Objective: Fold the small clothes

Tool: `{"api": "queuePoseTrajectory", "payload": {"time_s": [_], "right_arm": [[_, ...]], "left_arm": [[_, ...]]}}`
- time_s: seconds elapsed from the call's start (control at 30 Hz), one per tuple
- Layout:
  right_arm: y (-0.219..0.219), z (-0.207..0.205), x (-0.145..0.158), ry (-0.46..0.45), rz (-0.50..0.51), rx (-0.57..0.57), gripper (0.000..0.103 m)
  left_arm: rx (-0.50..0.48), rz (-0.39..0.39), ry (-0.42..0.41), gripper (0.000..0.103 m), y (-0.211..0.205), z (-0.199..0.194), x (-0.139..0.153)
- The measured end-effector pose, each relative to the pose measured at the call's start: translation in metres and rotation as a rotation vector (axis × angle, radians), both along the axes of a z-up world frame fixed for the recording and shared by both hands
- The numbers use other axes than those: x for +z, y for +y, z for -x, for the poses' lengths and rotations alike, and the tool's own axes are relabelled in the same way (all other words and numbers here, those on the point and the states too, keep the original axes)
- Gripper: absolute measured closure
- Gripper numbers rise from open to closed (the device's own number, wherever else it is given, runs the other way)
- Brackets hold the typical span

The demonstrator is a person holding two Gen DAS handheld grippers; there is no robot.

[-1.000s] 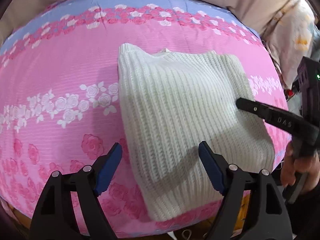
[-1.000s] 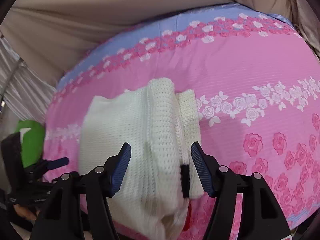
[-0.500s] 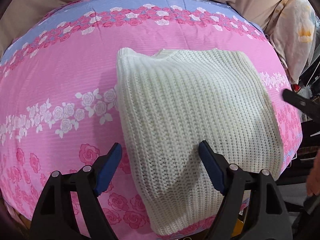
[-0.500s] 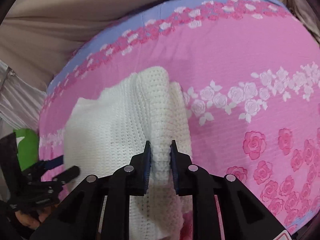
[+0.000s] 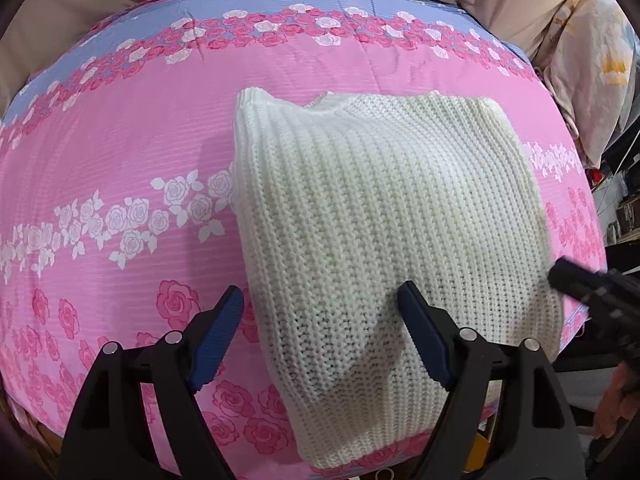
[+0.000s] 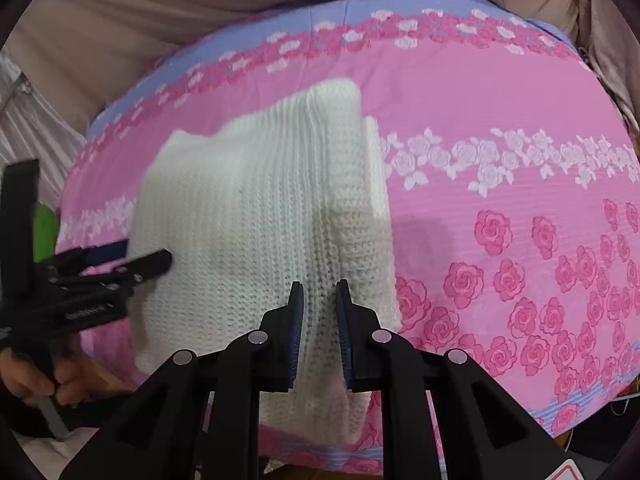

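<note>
A cream knitted sweater lies folded on the pink rose-print bedspread. My left gripper is open, its jaws straddling the sweater's near left edge without gripping. In the right wrist view my right gripper is shut on a raised ridge of the sweater near its right edge. The left gripper also shows at the left of that view, and the right gripper's tip shows blurred at the right of the left wrist view.
Beige cloth lies behind the bed. A floral pillow sits at the far right. A green object stands past the bed's left edge. The bed's near edge runs just below the sweater.
My right gripper closed from open onto the sweater's ridge and has lifted it. The left gripper stayed open and shifted slightly toward the sweater's left edge.
</note>
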State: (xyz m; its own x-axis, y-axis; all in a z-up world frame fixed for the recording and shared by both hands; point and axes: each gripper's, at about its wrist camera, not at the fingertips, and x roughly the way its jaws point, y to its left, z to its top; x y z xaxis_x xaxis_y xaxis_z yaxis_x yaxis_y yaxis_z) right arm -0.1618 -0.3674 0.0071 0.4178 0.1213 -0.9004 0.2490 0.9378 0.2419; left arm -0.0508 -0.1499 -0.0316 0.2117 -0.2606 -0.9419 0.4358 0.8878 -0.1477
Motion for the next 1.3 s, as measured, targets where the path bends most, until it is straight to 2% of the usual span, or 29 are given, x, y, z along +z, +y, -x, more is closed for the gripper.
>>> {"api": "queuePoseTrajectory", "payload": {"time_s": [0.07,0.17,0.23,0.33,0.4,0.57,0.7,0.83,0.9,0.93,1.07,1.1,1.13,1.17,1.23,1.27,1.3], "right_arm": [[-0.004,0.005,0.004,0.004,0.012,-0.001,0.086],[-0.009,0.009,-0.034,0.111,0.060,0.014,0.083],[-0.012,0.013,-0.036,0.092,0.032,0.001,0.079],[-0.029,0.020,-0.011,0.026,-0.055,-0.070,0.072],[-0.043,0.024,-0.003,-0.012,-0.087,-0.114,0.058],[-0.061,0.016,-0.013,0.012,-0.144,-0.180,0.056],[-0.047,-0.002,-0.017,-0.018,-0.223,-0.138,0.054],[-0.037,-0.040,-0.029,-0.030,-0.192,-0.093,0.055],[-0.032,-0.058,-0.036,-0.002,-0.186,-0.054,0.089],[-0.030,-0.063,-0.033,-0.003,-0.176,-0.048,0.090],[-0.026,-0.053,0.026,-0.158,-0.157,-0.028,0.091],[-0.030,-0.048,0.032,-0.181,-0.163,-0.041,0.091],[-0.033,-0.046,0.029,-0.184,-0.166,-0.052,0.091],[-0.036,-0.046,0.013,-0.144,-0.144,-0.059,0.090],[-0.037,-0.056,-0.041,0.041,-0.107,-0.038,0.088],[-0.039,-0.053,-0.052,0.057,-0.130,-0.057,0.082],[-0.041,-0.048,-0.047,0.023,-0.160,-0.082,0.075]], "left_arm": [[0.004,0.031,0.021,0.026,0.003,0.001,0.000],[0.032,0.109,0.079,0.026,0.015,0.005,0.002],[0.073,0.165,0.100,0.021,0.028,0.006,0.003],[0.125,0.198,0.119,0.021,0.042,0.005,0.002],[0.152,0.208,0.135,0.021,0.048,0.004,0.000],[0.162,0.208,0.120,0.020,0.047,0.003,0.003],[0.130,0.184,0.103,0.020,0.036,0.001,0.004],[0.098,0.171,0.072,0.020,0.023,0.000,0.012],[0.088,0.185,0.044,0.020,0.021,0.000,0.021],[0.087,0.190,0.035,0.018,0.021,0.000,0.024],[0.103,0.193,0.038,0.017,0.022,-0.004,0.021],[0.108,0.188,0.051,0.017,0.022,-0.005,0.017],[0.113,0.191,0.071,0.017,0.022,-0.007,0.012],[0.119,0.191,0.085,0.017,0.023,-0.008,0.009],[0.133,0.212,0.099,0.017,0.028,-0.010,0.004],[0.151,0.225,0.107,0.016,0.031,-0.011,0.001],[0.172,0.241,0.122,0.015,0.035,-0.012,-0.003]]}}
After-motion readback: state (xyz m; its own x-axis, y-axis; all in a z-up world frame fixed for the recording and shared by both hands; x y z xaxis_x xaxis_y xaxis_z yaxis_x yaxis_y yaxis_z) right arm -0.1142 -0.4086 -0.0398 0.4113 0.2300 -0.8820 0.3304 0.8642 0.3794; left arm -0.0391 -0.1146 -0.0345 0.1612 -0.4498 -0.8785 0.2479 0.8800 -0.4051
